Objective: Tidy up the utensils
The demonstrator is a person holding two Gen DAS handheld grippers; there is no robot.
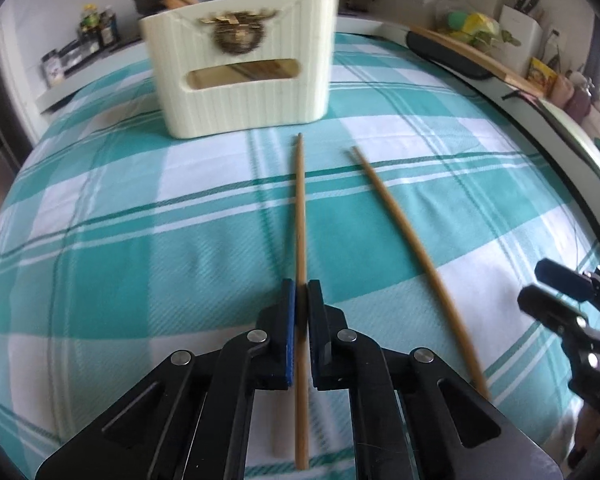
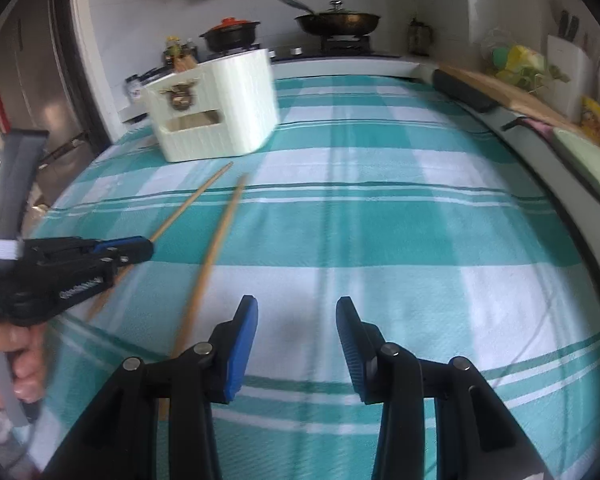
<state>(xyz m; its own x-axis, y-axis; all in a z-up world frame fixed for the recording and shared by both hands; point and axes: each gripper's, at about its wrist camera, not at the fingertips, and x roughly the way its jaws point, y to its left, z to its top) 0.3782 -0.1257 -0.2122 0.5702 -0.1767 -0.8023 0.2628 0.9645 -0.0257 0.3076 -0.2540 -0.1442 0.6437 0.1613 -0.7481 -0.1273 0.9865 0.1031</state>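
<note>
A teal-and-white checked cloth (image 2: 380,232) covered the table across the frame. Along the top ran a white counter with a frying pan (image 2: 338,20) and an orange-lidded pot (image 2: 230,32); daylight glared at the upper right edge.

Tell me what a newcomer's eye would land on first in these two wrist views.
First, the left gripper shut on one chopstick low in the middle of the teal checked cloth, with a second chopstick lying free just to its right. Beyond their tips stands the cream utensil holder with a gold emblem. In the right wrist view, the right gripper stands open over bare cloth.
</note>
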